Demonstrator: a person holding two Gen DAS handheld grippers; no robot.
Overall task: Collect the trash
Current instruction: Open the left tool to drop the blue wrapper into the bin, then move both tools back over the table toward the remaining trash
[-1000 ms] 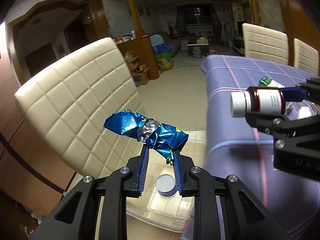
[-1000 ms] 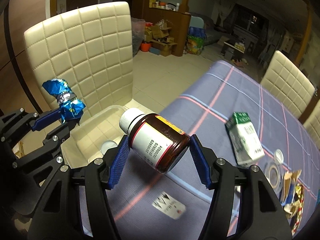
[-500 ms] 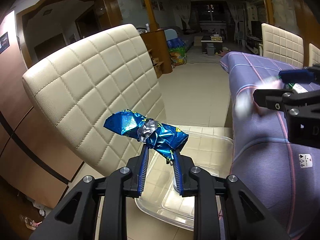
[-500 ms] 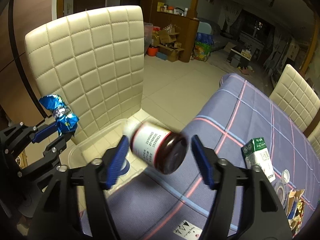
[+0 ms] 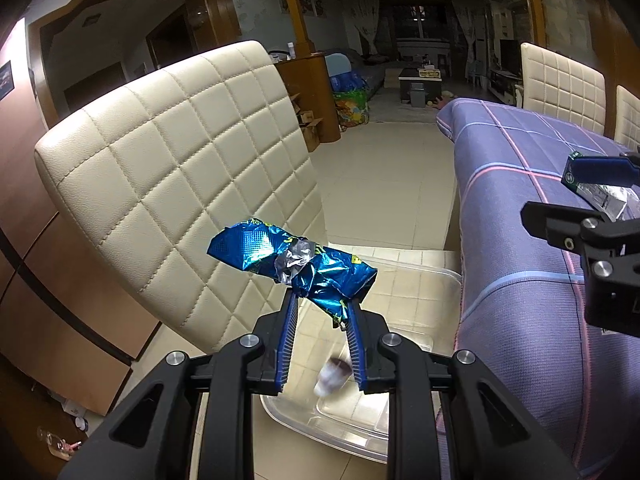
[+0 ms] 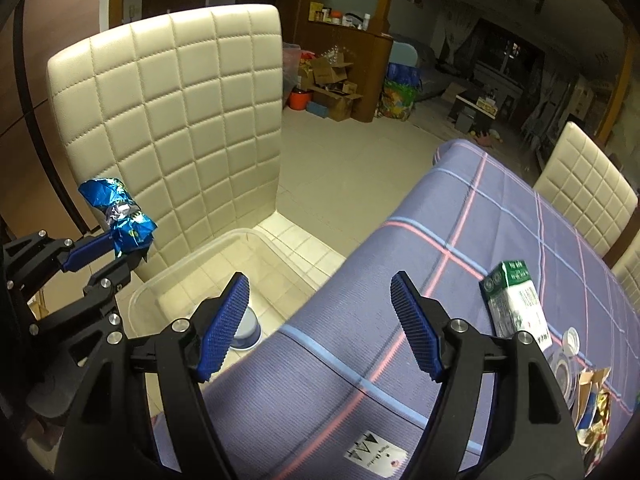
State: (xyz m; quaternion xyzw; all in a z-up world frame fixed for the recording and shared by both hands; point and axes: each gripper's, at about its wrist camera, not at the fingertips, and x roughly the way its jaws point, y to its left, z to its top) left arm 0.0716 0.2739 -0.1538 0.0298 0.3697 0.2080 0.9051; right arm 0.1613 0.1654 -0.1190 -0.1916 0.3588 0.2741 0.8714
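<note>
My left gripper (image 5: 320, 300) is shut on a crumpled blue foil wrapper (image 5: 292, 260) and holds it above a clear plastic bin (image 5: 420, 360) on the floor; the wrapper also shows in the right wrist view (image 6: 118, 216). My right gripper (image 6: 320, 288) is open and empty at the table's edge, over the bin (image 6: 168, 288). A blurred brown bottle with a white cap (image 5: 332, 374) is in the bin, between my left fingers in view. A round lid or cap (image 6: 246, 330) lies on the bin's bottom.
A cream quilted chair (image 5: 180, 168) stands behind the bin. The table has a purple plaid cloth (image 6: 460, 288) with a green-and-white carton (image 6: 516, 304), a tape roll (image 6: 562, 368), and torn wrappers (image 6: 596, 412) at the right. More chairs (image 6: 584, 184) stand beyond.
My right gripper opened and let go of the brown bottle, which fell into the bin. My left gripper still holds the blue wrapper and has shifted slightly.
</note>
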